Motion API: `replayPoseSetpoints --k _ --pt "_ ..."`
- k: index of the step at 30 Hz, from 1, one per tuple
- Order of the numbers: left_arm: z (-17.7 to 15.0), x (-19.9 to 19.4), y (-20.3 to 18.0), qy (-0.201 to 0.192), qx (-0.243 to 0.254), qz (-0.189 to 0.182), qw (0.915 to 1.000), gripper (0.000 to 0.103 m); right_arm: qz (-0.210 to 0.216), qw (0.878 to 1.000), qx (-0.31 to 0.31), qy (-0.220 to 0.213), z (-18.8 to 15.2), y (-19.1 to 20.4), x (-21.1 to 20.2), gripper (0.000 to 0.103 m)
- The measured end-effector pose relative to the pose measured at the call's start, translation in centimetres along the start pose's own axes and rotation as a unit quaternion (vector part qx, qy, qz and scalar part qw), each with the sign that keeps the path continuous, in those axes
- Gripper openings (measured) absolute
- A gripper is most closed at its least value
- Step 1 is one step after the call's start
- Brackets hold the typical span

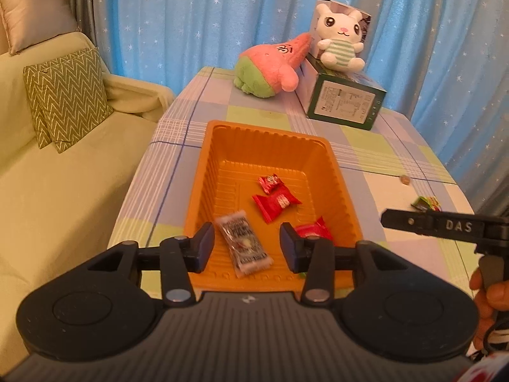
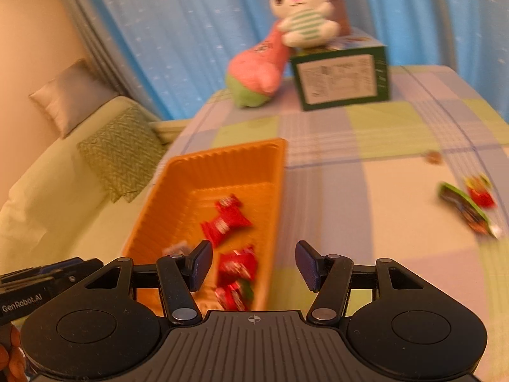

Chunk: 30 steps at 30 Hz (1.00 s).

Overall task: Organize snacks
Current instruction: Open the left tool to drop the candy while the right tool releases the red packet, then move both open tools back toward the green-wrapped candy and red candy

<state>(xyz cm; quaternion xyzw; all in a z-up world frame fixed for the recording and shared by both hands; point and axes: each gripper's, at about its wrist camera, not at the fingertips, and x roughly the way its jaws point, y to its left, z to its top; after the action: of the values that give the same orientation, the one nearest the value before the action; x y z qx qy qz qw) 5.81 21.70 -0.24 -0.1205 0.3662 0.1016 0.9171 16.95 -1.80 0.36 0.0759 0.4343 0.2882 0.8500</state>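
Four snacks (image 1: 276, 203) lie in one tray (image 1: 222, 146).

Right gripper (image 2: 253, 265) empty, jaws apart over orange tray's (image 2: 276, 172) near corner — red snacks (image 2: 224, 222) inside, green pkt (image 2: 463, 207) nr tabletop's right edge.

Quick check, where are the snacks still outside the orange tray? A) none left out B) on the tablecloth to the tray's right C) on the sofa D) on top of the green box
B: the green and red wrappers lie on the tablecloth, right of the orange tray, apart from it.
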Motion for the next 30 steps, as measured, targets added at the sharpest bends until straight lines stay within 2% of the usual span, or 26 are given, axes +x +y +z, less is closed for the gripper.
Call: replayPoseSetpoints --k 12,19,23,30 --pt "-2.1 -3.5 -4.0 -0.007 0.008 -0.011 0.9999 0.054 -0.046 0.998 -0.016 -0.027 -3.2 -2.3 -7.8 0.058" --pt "-3.0 -4.2 -6.7 -0.004 0.026 -0.024 0.9994 0.058 -0.064 0.997 -0.003 -0.037 -4.3 -4.2 -10.6 0.058" --pt "-3.2 -4.5 -8.1 -0.008 0.032 -0.033 0.9989 0.066 -0.074 0.996 0.007 -0.042 -4.8 -5.4 -11.9 0.058" --pt "-3.8 -4.1 -10.5 -0.002 0.044 -0.050 0.9978 0.068 -0.093 0.994 0.028 -0.047 -5.7 -7.6 -13.3 0.058"
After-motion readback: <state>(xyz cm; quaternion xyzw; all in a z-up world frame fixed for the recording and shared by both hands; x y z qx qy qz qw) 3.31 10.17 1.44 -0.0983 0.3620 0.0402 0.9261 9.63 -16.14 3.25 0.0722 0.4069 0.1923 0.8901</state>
